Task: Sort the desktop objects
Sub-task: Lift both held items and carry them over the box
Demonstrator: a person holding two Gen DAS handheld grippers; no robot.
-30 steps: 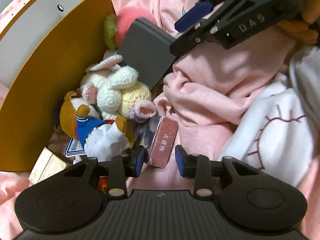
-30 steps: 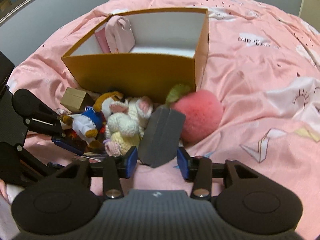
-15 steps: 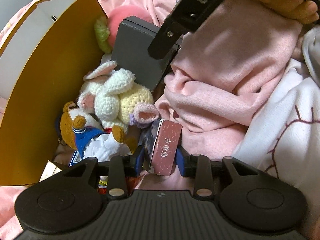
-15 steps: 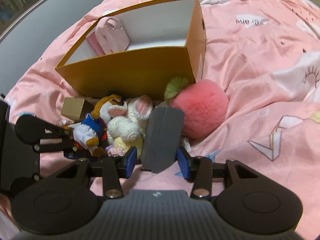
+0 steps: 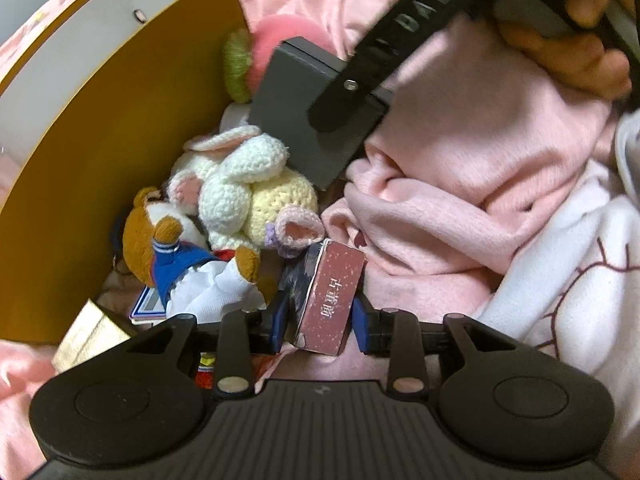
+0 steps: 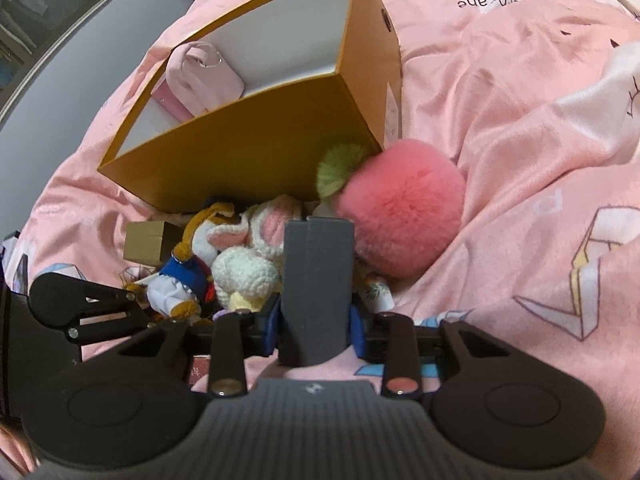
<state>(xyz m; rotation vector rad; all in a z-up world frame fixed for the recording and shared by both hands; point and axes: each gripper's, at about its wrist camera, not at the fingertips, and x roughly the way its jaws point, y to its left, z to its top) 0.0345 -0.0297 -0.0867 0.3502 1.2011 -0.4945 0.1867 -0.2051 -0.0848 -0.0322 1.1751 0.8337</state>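
A small red box (image 5: 332, 300) with white characters lies on the pink bedding. My left gripper (image 5: 318, 322) is closing on it, both blue pads against its sides. A dark grey flat box (image 6: 316, 280) leans among plush toys; my right gripper (image 6: 314, 326) is closing on its lower end, pads touching both edges. In the left wrist view the same grey box (image 5: 296, 120) shows with a black finger (image 5: 360, 80) of the right gripper across it. The orange box (image 6: 256, 152), white inside, stands open behind the toys.
A crochet rabbit (image 5: 248, 184), a sailor-suited plush (image 5: 176, 256) and a fluffy pink peach (image 6: 400, 216) crowd the orange box's front wall. A small kraft carton (image 6: 144, 242) lies to the left. A pink bag (image 6: 204, 76) sits inside. A person's hand (image 5: 572, 40) grips the right tool.
My left gripper came down around the red box and narrowed onto it. The right gripper moved in over the grey box, rolled, and its pads closed onto the box's edges.
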